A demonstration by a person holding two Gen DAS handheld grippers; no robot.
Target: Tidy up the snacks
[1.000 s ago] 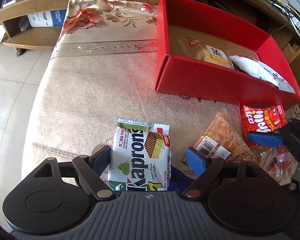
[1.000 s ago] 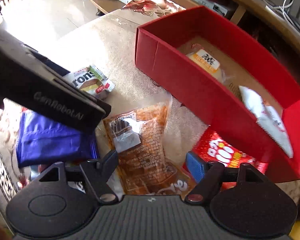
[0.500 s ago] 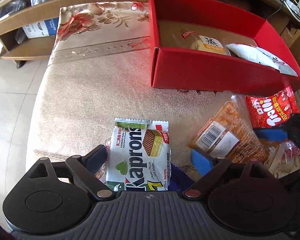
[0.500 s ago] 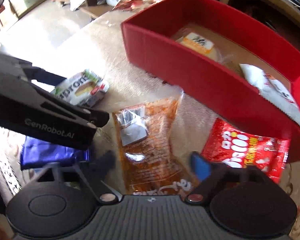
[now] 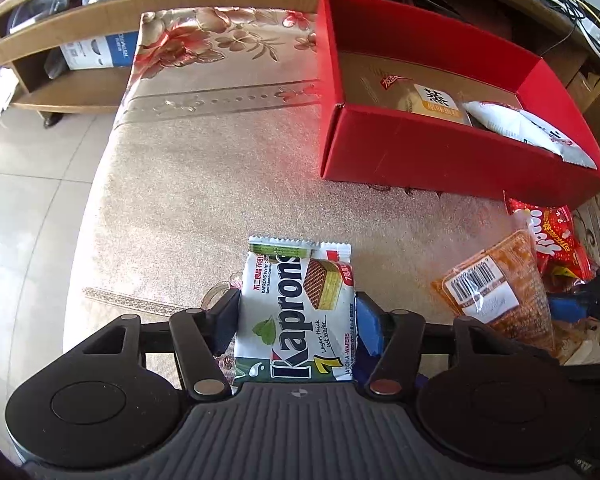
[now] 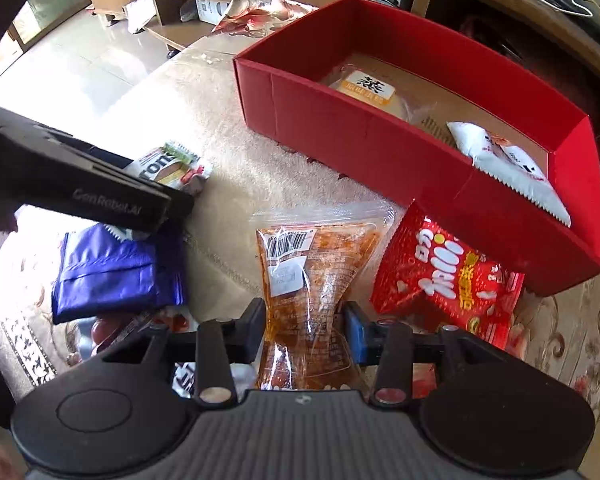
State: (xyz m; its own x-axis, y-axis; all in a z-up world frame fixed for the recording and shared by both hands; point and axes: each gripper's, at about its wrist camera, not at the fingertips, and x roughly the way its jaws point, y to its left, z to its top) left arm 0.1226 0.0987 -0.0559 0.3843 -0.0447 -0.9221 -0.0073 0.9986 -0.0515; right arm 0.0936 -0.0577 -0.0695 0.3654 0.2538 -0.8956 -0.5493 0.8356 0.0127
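Note:
My left gripper (image 5: 296, 312) points down at a white and green Kaprons wafer packet (image 5: 296, 276) on the beige tablecloth. Its jaws are closing, and both pads press the packet's sides. In the right wrist view my right gripper (image 6: 304, 322) is closing on a clear orange snack packet (image 6: 312, 256), pinched to a narrow waist between the pads. A red snack bag (image 6: 444, 272) lies just right of it, against the red box (image 6: 340, 128). The box holds a yellow-labelled bun packet (image 6: 364, 88) and a white packet (image 6: 508, 160).
A blue packet (image 6: 112, 268) lies left of the orange one, under the left gripper's black body. More wrapped snacks sit near the table's front edge. The table's left edge drops to a tiled floor (image 5: 20, 200). Wooden shelves (image 5: 60, 40) stand behind.
Both grippers' jaws have come together: the left onto the wafer packet, the right onto the orange packet, which is now squeezed. The right gripper shifted a little over the table.

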